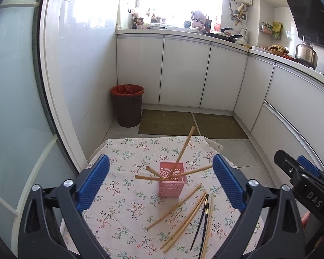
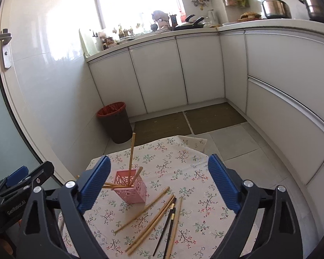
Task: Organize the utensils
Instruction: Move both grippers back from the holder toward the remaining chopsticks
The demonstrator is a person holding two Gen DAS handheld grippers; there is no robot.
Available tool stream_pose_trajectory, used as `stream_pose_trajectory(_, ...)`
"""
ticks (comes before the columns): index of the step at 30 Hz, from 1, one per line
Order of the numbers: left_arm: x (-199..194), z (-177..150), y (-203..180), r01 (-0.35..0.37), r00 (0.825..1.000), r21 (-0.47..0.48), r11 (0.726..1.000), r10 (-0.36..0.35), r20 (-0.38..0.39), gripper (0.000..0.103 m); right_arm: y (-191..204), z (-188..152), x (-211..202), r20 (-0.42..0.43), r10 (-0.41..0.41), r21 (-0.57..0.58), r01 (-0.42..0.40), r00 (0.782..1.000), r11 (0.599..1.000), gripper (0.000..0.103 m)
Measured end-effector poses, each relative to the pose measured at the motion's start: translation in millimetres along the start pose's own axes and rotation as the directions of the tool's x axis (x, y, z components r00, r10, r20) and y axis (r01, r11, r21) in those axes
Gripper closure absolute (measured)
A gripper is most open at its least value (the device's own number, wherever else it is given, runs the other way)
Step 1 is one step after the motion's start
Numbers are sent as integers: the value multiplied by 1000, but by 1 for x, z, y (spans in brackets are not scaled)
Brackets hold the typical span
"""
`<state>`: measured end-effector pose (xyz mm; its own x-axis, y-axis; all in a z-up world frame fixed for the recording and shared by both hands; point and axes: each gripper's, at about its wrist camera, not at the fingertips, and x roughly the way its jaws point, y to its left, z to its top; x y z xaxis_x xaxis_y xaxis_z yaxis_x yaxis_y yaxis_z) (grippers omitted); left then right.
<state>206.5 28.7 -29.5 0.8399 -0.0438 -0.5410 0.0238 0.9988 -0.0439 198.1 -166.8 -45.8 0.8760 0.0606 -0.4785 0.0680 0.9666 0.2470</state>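
A pink openwork holder (image 1: 172,182) (image 2: 129,191) stands on the table's floral cloth (image 1: 123,218) (image 2: 196,196). Several wooden chopsticks lean out of it, one nearly upright. In front of it lie loose wooden chopsticks (image 1: 175,207) (image 2: 144,211) and two black ones (image 1: 203,220) (image 2: 169,226). My left gripper (image 1: 161,161) is open above the cloth, with the holder seen between its blue pads and nothing held. My right gripper (image 2: 159,161) is open too and holds nothing; the holder stands by its left pad. Each gripper shows at the edge of the other's view.
Beyond the table's far edge is tiled floor with two dark mats (image 1: 192,125) (image 2: 190,123). A brown bin with a red liner (image 1: 127,105) (image 2: 114,122) stands by the wall. White cabinets (image 1: 183,71) (image 2: 179,69) under a cluttered counter run along the back and right.
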Motion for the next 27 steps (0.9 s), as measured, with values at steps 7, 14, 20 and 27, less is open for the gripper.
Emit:
stream_pose_trajectory(7, -3, -16, -15, 51, 997, 34, 998, -49, -62, 7, -42, -22, -13, -54, -28, 66, 32, 998, 997, 6)
stream_pose_trajectory(14, 7, -36, -36, 153, 973, 60, 986, -139, -183, 7, -106, -70, -4, -172, -91, 162, 119, 981, 980, 7)
stream_pose_trajectory(20, 38, -63, -78, 254, 917, 131, 958, -196, -347, 7, -160, -113, 16, -285, -148, 256, 224, 947, 940, 7)
stream_pose_trajectory(27, 105, -111, -134, 348, 818, 230, 909, -174, -548, 9, -210, -129, 28, -385, -61, 492, 261, 921, 830, 7)
